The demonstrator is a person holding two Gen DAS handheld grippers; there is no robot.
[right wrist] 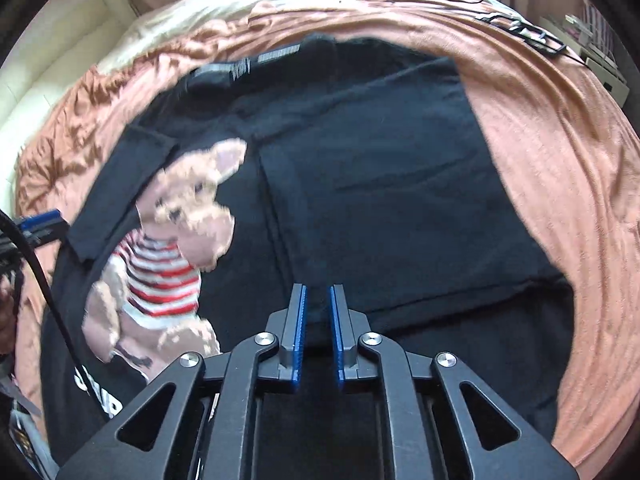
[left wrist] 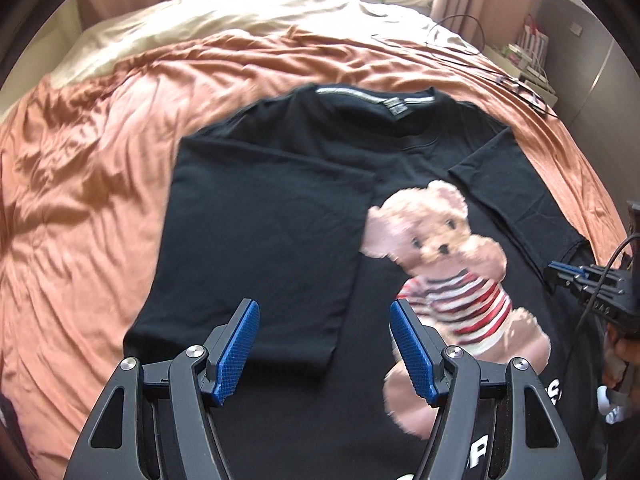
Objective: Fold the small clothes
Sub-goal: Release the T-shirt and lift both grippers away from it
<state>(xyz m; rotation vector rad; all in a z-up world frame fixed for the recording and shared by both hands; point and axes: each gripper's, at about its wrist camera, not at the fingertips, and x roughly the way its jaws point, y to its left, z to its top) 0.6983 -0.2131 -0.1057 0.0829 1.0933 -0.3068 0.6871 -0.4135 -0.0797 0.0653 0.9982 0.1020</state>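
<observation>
A black T-shirt [left wrist: 260,220] with a teddy bear print [left wrist: 440,248] lies flat on an orange bed sheet [left wrist: 80,200], collar away from me. In the left wrist view a side panel is folded over left of the bear. My left gripper [left wrist: 323,304] hovers open and wide above the lower shirt, with nothing between its fingers. My right gripper [left wrist: 550,270] shows at the right edge by the sleeve. In the right wrist view the T-shirt [right wrist: 380,180] has a folded panel right of the bear print [right wrist: 180,220]. There the right gripper [right wrist: 318,288] stands over the panel's lower hem, its pads a narrow gap apart.
A cream blanket [left wrist: 200,20] covers the far end of the bed. Black cables [left wrist: 460,36] trail over the sheet at the far right, near a white bedside shelf [left wrist: 532,68]. The left gripper [right wrist: 40,218] pokes in at the left edge. Bare sheet [right wrist: 560,140] surrounds the shirt.
</observation>
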